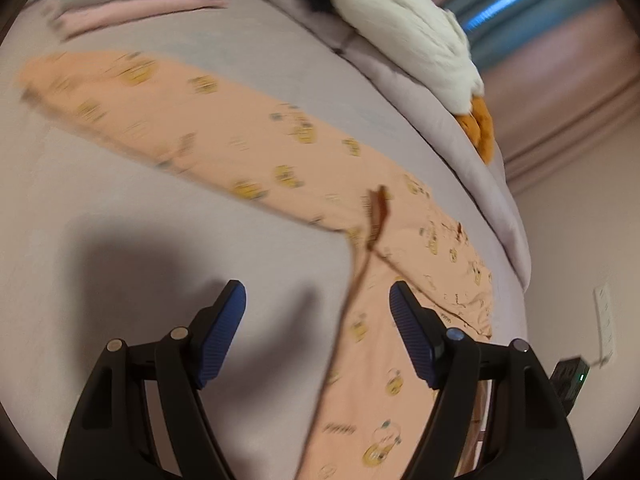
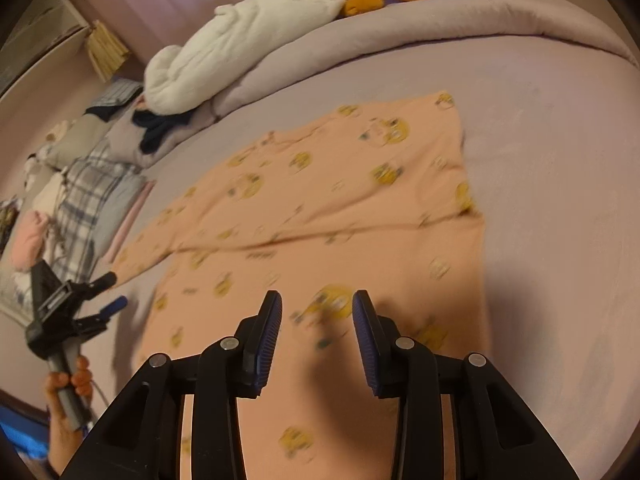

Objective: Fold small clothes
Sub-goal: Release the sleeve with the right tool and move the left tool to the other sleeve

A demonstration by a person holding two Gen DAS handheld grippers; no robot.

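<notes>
The peach garment [image 2: 320, 208], printed with yellow cartoon figures, lies spread flat on the lilac bed sheet [image 2: 560, 160]. Motion blur softens its outline, so its type cannot be told for certain; 1 long section reaches toward the pillow end in the left wrist view [image 1: 168, 116].

The left tongs [image 1: 318, 320] stand apart and hold nothing. They hover over the edge of the garment, with 1 blue pad [image 1: 412, 340] above the cloth and the other above bare sheet. In the right wrist view, the left tongs [image 2: 114, 292] appear just beside the garment's left edge, gripped by a hand [image 2: 66, 384].

The right tongs [image 2: 317, 320] also stand apart, empty, above the near part of the garment.

A white plush toy [image 2: 240, 48] with orange feet rests on the rolled duvet [image 2: 480, 12] at the far side of the bed.
</notes>
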